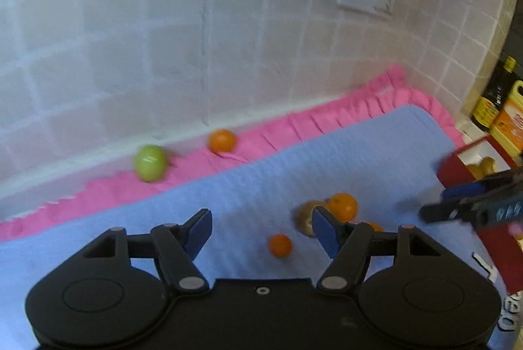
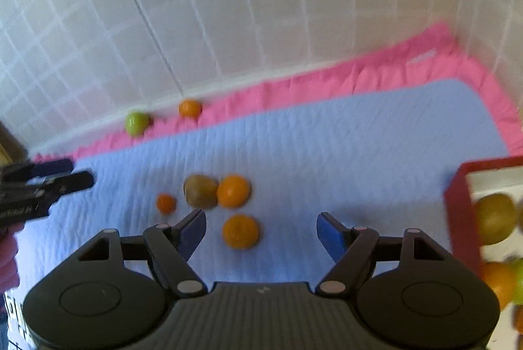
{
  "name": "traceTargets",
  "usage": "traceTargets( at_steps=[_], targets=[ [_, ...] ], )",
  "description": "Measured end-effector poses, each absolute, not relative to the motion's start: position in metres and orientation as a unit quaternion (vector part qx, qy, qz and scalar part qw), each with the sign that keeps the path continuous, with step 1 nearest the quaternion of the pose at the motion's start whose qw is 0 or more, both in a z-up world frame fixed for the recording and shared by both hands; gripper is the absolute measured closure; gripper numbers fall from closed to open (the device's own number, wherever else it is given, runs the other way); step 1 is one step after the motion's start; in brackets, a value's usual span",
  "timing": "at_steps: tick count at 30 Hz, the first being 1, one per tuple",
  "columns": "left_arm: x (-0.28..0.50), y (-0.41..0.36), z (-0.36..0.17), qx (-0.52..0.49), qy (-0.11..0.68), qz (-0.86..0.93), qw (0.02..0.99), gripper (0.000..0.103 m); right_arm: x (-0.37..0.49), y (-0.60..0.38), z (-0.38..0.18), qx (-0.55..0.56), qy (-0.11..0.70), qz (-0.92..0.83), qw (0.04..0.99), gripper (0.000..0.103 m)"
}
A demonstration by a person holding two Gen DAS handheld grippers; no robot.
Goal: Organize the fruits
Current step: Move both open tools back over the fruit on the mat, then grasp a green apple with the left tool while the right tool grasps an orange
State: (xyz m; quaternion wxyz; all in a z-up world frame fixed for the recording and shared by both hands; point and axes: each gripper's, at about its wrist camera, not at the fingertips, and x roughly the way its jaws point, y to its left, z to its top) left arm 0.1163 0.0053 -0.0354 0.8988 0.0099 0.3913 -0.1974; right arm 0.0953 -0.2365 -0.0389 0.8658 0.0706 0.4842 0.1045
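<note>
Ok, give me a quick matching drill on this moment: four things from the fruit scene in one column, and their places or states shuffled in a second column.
Things:
1. green apple
2. kiwi
3. red box
4. right gripper

Places or states:
A. on the blue mat, touching a large orange
B. open, nothing between its fingers
C. on the pink frill by the tiled wall
D. at the right edge, already holding fruit

Pairs: 1-C, 2-A, 3-D, 4-B
</note>
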Motion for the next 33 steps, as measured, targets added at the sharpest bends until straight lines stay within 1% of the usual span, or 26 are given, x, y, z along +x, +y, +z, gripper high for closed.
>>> traceTargets(
  at_steps=[6, 9, 14, 16, 18, 21, 27, 29, 30, 31, 33],
  targets=[
    [0.165, -0.012, -0.079, 0.0, 0.441, -0.251, 0.862, 0.023, 0.098, -0.207, -0.074, 0.006, 0.506, 0.134, 0.852, 0.028],
    [0.18, -0.012, -0.091, 0.004, 0.45, -0.236, 0.861, 0.023, 0.104, -0.207, -0.083, 0.016, 0.514, 0.135, 0.847, 0.029],
    [0.197, 0.02, -0.09, -0.028, 0.431, -0.15, 0.889, 0.023, 0.115, -0.208, -0.096, 0.037, 0.52, 0.135, 0.842, 0.03],
    [0.208, 0.035, -0.09, -0.047, 0.419, -0.097, 0.902, 0.023, 0.12, -0.205, -0.102, 0.034, 0.521, 0.134, 0.842, 0.035],
    [0.219, 0.05, -0.093, -0.076, 0.416, -0.043, 0.905, 0.023, 0.122, -0.203, -0.106, 0.034, 0.521, 0.134, 0.843, 0.035],
    [0.235, 0.061, -0.101, -0.106, 0.411, -0.008, 0.905, 0.023, 0.124, -0.199, -0.107, 0.026, 0.513, 0.133, 0.848, 0.035],
    [0.253, 0.045, -0.126, -0.079, 0.411, 0.008, 0.908, 0.023, 0.125, -0.195, -0.11, 0.023, 0.503, 0.128, 0.855, 0.033],
    [0.25, 0.041, -0.133, -0.077, 0.395, 0.017, 0.915, 0.023, 0.125, -0.189, -0.11, 0.02, 0.496, 0.12, 0.86, 0.033],
    [0.248, 0.038, -0.135, -0.071, 0.389, 0.02, 0.918, 0.023, 0.124, -0.187, -0.11, 0.015, 0.492, 0.114, 0.863, 0.037],
    [0.245, 0.035, -0.136, -0.066, 0.384, 0.023, 0.921, 0.023, 0.122, -0.185, -0.11, 0.009, 0.488, 0.108, 0.866, 0.045],
    [0.238, 0.029, -0.138, -0.056, 0.378, 0.027, 0.924, 0.023, 0.12, -0.18, -0.109, -0.01, 0.483, 0.102, 0.87, 0.052]
  ],
)
